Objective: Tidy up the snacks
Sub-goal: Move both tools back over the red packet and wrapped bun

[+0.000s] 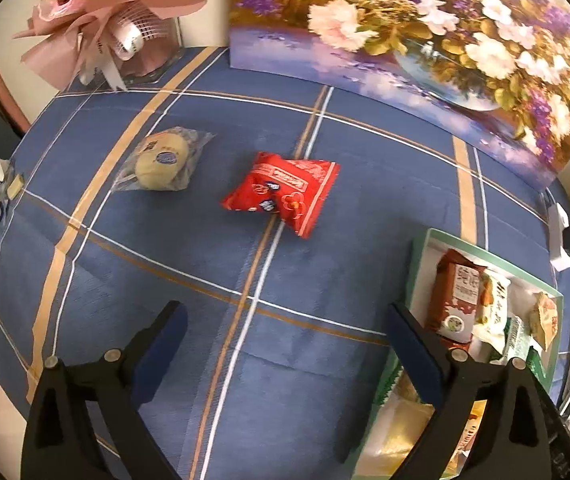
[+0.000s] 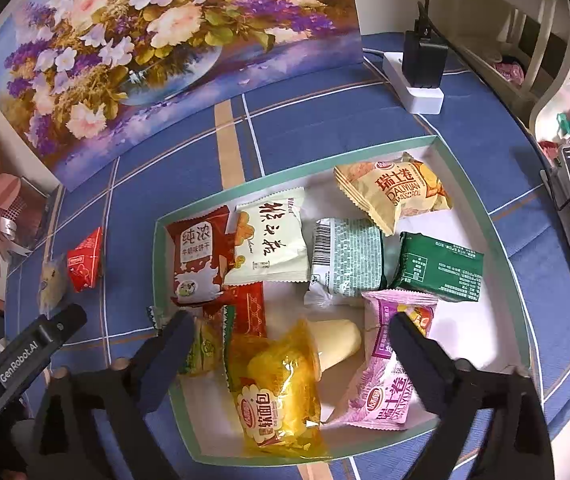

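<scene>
My left gripper is wide open, empty, above the counter; red snack packet and clear-wrapped bun lie ahead. Right gripper spread wide over the yellow bread pack in the snack tray.

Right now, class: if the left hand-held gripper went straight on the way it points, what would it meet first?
Probably the red snack packet, lying on the blue tablecloth roughly ahead of the open left hand-held gripper. Depth is hard to judge; if angled downward, it might touch cloth first.
</scene>
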A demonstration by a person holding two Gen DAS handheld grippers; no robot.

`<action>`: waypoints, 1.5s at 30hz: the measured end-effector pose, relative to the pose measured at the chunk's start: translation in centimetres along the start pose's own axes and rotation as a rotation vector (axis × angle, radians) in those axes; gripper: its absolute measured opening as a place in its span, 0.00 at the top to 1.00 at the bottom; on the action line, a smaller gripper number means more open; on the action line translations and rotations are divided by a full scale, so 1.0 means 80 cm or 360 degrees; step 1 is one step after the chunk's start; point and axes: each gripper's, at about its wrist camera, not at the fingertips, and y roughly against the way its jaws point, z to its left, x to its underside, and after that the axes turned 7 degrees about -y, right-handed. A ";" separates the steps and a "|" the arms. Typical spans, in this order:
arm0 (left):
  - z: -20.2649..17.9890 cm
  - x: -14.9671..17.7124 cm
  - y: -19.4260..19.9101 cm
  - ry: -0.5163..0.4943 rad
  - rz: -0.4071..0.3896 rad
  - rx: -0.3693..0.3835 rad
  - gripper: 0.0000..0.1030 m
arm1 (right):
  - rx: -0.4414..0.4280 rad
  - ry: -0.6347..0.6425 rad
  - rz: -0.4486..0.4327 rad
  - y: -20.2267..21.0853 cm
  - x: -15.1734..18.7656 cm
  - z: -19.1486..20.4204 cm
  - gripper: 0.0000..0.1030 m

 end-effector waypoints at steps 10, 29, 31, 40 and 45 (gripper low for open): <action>0.017 -0.003 0.001 0.0052 0.0002 0.0010 0.04 | 0.0009 0.0007 0.0006 -0.003 0.001 0.002 0.00; 0.140 -0.016 0.008 0.0267 -0.0009 -0.0193 0.04 | -0.0046 0.0242 0.0022 -0.005 0.035 0.096 0.00; 0.156 -0.015 0.008 0.0306 -0.0008 -0.0195 0.04 | -0.0057 0.0271 0.0033 -0.007 0.041 0.108 0.00; 0.201 -0.015 0.006 0.0407 -0.0007 -0.0195 0.04 | -0.0092 0.0391 0.0076 -0.019 0.068 0.158 0.00; 0.214 -0.014 0.005 0.0431 0.0001 -0.0174 0.04 | -0.0096 0.0420 0.0095 -0.026 0.076 0.174 0.00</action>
